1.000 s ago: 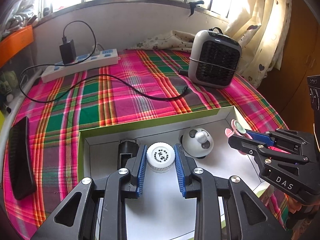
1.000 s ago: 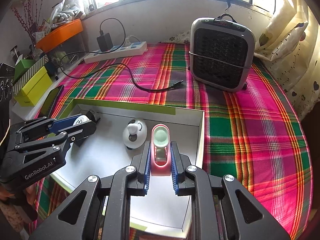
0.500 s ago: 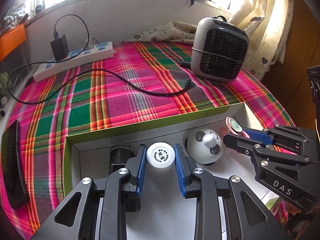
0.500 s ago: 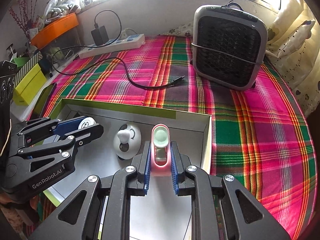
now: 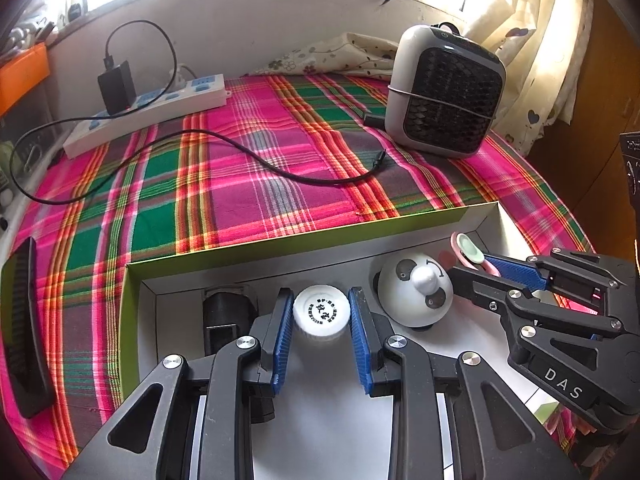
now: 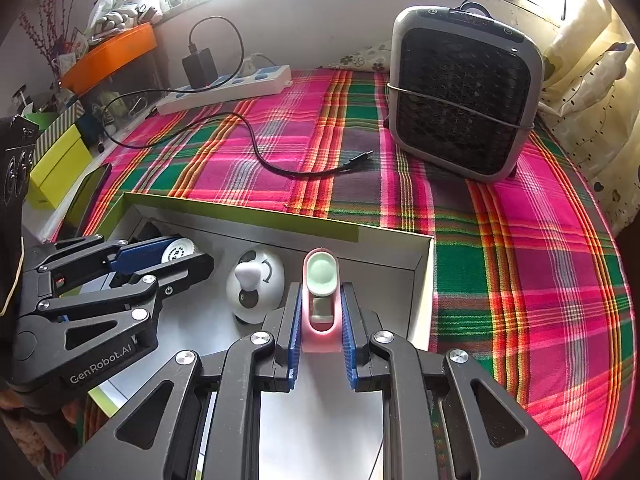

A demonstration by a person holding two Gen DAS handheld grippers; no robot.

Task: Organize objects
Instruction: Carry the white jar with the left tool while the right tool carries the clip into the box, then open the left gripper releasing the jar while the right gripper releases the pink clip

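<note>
Left gripper (image 5: pixel 321 318) clamps white-capped bottle (image 5: pixel 321 315); right gripper (image 6: pixel 320 312) clamps pink device (image 6: pixel 320 296), both inside box (image 5: pixel 280 246).

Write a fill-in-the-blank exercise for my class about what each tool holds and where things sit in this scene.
1. The left tool grips a white bottle by its round ____.
2. The right tool is shut on a slim ____ coloured device.
3. The panda-faced ball sits inside the shallow ____, between the two held items.
4. The heater stands on the ____ cloth.

Missing words: cap; pink; box; plaid
</note>
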